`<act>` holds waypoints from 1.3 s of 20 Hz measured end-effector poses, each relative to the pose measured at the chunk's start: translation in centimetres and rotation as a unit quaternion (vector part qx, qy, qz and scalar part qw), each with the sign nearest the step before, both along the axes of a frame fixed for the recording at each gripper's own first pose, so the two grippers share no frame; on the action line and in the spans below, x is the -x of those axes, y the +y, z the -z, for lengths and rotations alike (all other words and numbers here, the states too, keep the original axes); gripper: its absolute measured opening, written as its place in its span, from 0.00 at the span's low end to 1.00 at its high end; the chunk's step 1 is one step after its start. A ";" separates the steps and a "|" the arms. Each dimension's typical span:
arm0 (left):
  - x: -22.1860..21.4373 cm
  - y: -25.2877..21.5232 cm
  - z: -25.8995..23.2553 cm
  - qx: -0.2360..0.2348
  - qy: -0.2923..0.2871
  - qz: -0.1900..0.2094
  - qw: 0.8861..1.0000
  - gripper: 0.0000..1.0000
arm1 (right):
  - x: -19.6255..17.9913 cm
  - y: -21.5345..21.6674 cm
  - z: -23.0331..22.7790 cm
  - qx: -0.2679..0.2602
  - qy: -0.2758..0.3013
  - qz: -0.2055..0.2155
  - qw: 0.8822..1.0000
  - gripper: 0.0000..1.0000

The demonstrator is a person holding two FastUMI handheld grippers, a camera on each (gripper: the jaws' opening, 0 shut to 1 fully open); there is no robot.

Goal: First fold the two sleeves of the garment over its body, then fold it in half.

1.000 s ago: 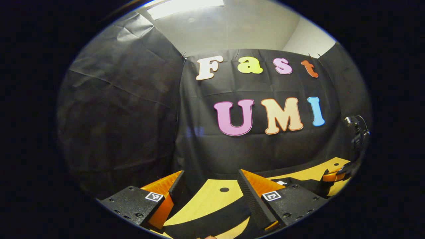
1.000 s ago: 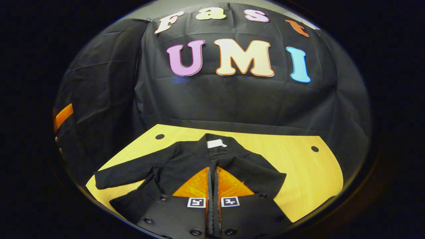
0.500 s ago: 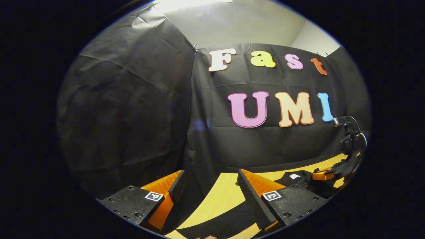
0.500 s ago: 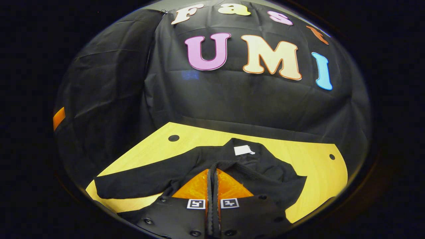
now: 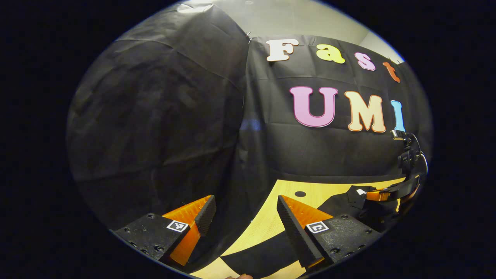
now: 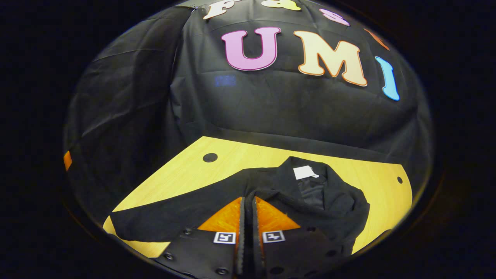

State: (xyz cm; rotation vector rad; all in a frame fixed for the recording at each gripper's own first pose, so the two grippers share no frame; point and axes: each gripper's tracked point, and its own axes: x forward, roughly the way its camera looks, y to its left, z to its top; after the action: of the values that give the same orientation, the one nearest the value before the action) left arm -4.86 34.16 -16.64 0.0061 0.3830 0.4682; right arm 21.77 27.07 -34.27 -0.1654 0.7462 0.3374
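Over the last second the right tongs (image 6: 246,201) have carried the garment's (image 6: 271,193) right sleeve in across its body, so the cloth that lay spread to that side now sits bunched near the collar, beside the white neck tag (image 6: 304,172); their fingers are pressed tight together with dark cloth at the tips, which I judge to be a pinch on the sleeve, though the grip point itself is hard to make out. This suggests the first sleeve fold is nearly done. The left sleeve (image 6: 162,221) remains stretched out flat toward the table's near corner, not yet folded. The left tongs (image 5: 244,211) have swung to face the wall and hang released, fingers wide apart, above the table edge with nothing between them; their view also catches the right tongs farther off over the garment. The garment lies on a yellow wooden table (image 6: 240,155) with small dark holes, enclosed by black cloth walls.
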 end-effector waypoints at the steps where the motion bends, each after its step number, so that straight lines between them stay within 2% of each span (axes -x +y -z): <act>1: 0.0 -0.1 0.7 0.009 0.011 -0.004 1.000 0.92 | 0.1 -0.2 -0.9 -0.001 -0.012 0.000 1.000 0.38; 3: 0.6 -0.1 2.3 0.026 0.030 -0.010 0.999 0.92 | -1.0 -0.9 -3.3 0.012 -0.064 0.004 0.998 0.95; 5: 0.9 0.3 4.0 0.043 0.047 -0.019 0.998 0.96 | -1.2 -1.2 -5.5 0.017 -0.101 -0.004 0.995 0.96; 8: 1.9 0.5 7.4 0.067 0.081 -0.034 0.994 0.96 | -0.1 -2.2 -6.3 0.034 -0.114 -0.011 0.993 0.98; 16: 4.9 -1.1 15.4 0.115 0.171 -0.045 0.977 0.96 | 2.9 -6.7 -6.2 0.061 -0.102 0.012 0.993 0.99; 24: 7.4 -2.3 21.0 0.134 0.243 -0.045 0.960 0.97 | 4.6 -10.6 -6.5 0.075 -0.092 0.045 0.992 0.99; 26: 7.5 -2.3 21.3 0.098 0.252 -0.020 0.963 0.97 | 4.8 -11.3 -6.5 0.079 -0.090 0.050 0.992 1.00</act>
State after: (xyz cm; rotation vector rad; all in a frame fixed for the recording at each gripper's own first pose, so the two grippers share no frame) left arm -12.33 31.85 -37.89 -0.0756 0.9301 0.4647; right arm 16.96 15.78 -27.81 -0.3029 0.5991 0.1661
